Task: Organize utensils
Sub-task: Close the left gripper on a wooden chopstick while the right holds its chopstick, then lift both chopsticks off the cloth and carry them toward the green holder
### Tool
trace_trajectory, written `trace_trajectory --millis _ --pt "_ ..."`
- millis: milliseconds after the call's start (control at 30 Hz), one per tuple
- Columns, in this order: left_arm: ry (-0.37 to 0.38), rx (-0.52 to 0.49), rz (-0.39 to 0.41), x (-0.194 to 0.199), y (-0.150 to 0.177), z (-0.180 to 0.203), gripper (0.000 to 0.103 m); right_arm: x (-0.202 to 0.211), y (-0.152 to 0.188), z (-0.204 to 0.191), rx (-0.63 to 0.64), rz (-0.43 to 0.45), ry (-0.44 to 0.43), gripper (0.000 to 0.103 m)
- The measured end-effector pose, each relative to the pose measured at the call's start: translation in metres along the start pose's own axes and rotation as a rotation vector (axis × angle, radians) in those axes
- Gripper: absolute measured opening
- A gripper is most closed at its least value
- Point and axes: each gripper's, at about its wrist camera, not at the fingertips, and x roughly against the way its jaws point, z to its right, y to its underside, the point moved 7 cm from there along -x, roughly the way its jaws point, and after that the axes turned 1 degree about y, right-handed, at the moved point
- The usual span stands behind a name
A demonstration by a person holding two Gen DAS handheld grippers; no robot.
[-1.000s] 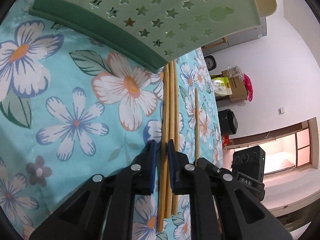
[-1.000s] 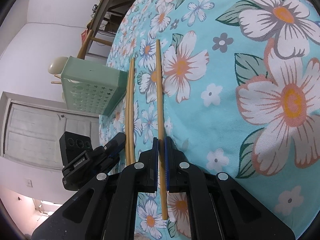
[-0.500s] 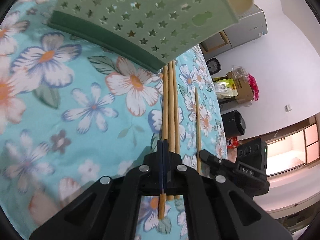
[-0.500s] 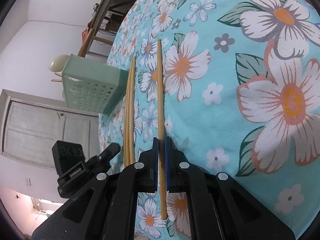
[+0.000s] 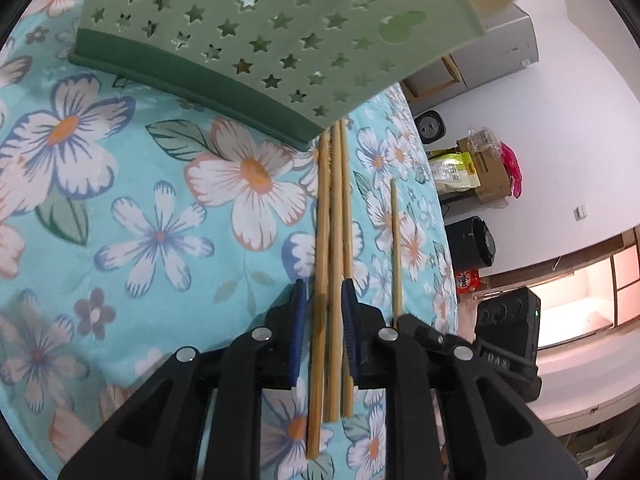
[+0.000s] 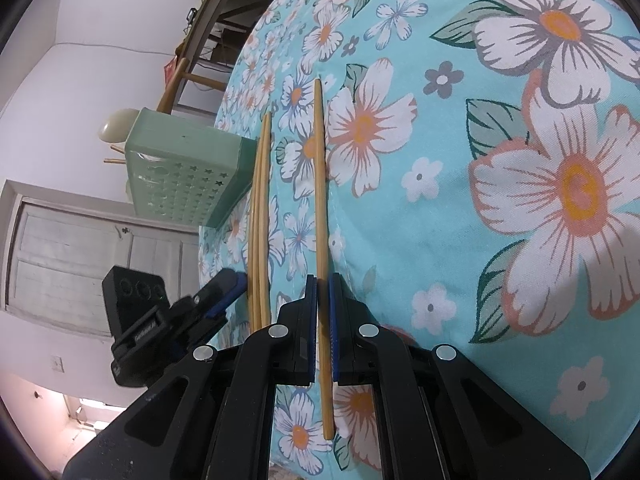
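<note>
Left wrist view: the left tongs (image 5: pixel 323 312) straddle a bundle of three slim bamboo chopsticks (image 5: pixel 334 220) that lies on the desk's turquoise flower-print cloth (image 5: pixel 160 208), far ends tucked against the corner of the pale green plastic utensil holder with star-shaped cut-outs (image 5: pixel 256 32). The blue pads (image 5: pixel 298 332) stand just off the sticks on both sides, with a sliver of cloth showing at the left one, so the jaws look open around the bundle, not pressing it. Half a second ago the pads were pinched together; they have just been opening, and the sticks sit between them now. A single bamboo chopstick (image 5: pixel 395 240) lies apart to the right, its near end disappearing behind the other tool.

Right wrist view: the right tongs (image 6: pixel 322 308) are closed on that single bamboo chopstick, gripping it near its thick end; the rest runs away across the cloth. Nothing here differs from a second ago. The bundle lies to the left, beside the holder.

Handling, as a judgement: the sticks are light, stiff and smooth, so three together may roll or fan apart under the pads. Taking them near the thick end, squarely across all three, should hold them best.
</note>
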Motion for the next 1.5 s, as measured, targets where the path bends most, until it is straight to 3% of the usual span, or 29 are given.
trace_trajectory --millis 300,467,533,833,967,1200,1367,1433,1500 --pt "0.066 0.078 -0.018 -0.011 -0.009 -0.009 0.018 0.0 -0.001 0.003 -0.002 -0.003 -0.004 0.004" --pt "0.055 0.067 -0.008 -0.014 -0.01 -0.007 0.014 -0.001 -0.001 0.004 -0.002 -0.002 -0.004 0.004" --pt "0.061 0.071 -0.002 -0.014 -0.01 -0.007 0.007 0.0 -0.001 0.004 -0.002 -0.003 -0.004 0.004" --pt "0.042 0.065 0.02 0.014 0.007 -0.011 0.006 -0.001 0.001 0.0 0.02 -0.021 0.009 0.004" --pt "0.002 0.053 0.035 0.034 0.021 -0.017 0.006 -0.001 0.008 -0.004 0.045 -0.048 0.021 0.004" --pt "-0.13 0.037 0.062 0.066 0.039 -0.043 0.006 -0.008 0.02 -0.016 0.125 -0.088 0.067 0.004" --pt "-0.179 0.009 0.067 0.072 0.033 -0.045 0.009 -0.014 0.021 -0.025 0.174 -0.095 0.096 0.014" --pt "-0.186 -0.003 0.06 0.069 0.029 -0.042 0.019 -0.015 0.019 -0.031 0.198 -0.084 0.114 0.021" --pt "-0.203 -0.021 0.055 0.068 0.027 -0.041 0.023 -0.017 0.015 -0.035 0.218 -0.073 0.135 0.024"
